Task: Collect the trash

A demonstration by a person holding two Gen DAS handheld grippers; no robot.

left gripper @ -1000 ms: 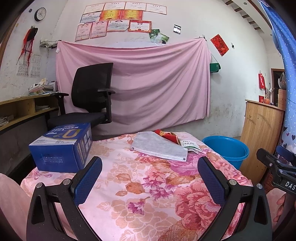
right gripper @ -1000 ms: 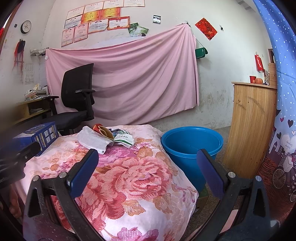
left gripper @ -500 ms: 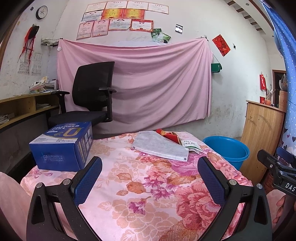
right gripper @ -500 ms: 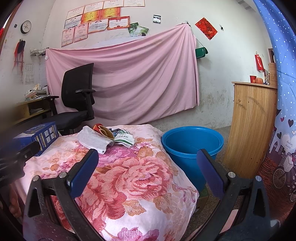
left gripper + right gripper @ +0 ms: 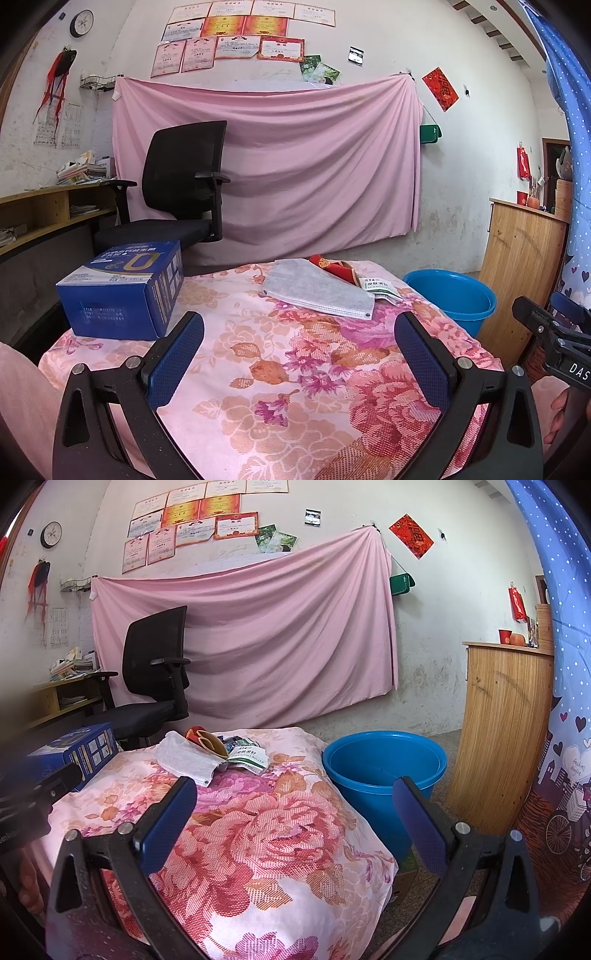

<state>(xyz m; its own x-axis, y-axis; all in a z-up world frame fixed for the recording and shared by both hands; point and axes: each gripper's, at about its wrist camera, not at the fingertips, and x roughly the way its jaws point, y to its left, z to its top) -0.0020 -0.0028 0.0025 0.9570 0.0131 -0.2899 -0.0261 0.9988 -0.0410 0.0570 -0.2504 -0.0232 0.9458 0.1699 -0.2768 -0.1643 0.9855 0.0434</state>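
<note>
Left hand-held gripper (image 5: 299, 343): jaws spread wide, holding nothing, touching nothing, poised above the near part of the counter (image 5: 280, 387). Right hand-held gripper (image 5: 295, 819): jaws likewise spread wide and empty, above the counter's right near corner. The counter carries a pink floral cloth. The trash lies in a small pile at its far edge: a grey face mask (image 5: 317, 291) partly overlapping a red envelope (image 5: 334, 266), with a white-and-green sachet (image 5: 380, 287) just beside them. A blue box (image 5: 122, 288) stands at the counter's left side, well apart from the pile. A blue bucket (image 5: 384, 771) stands on the floor just right of the counter. Behind: a black office chair (image 5: 184, 184), a pink sheet (image 5: 295, 166) hung on the wall, a wooden cabinet (image 5: 506, 731).
</note>
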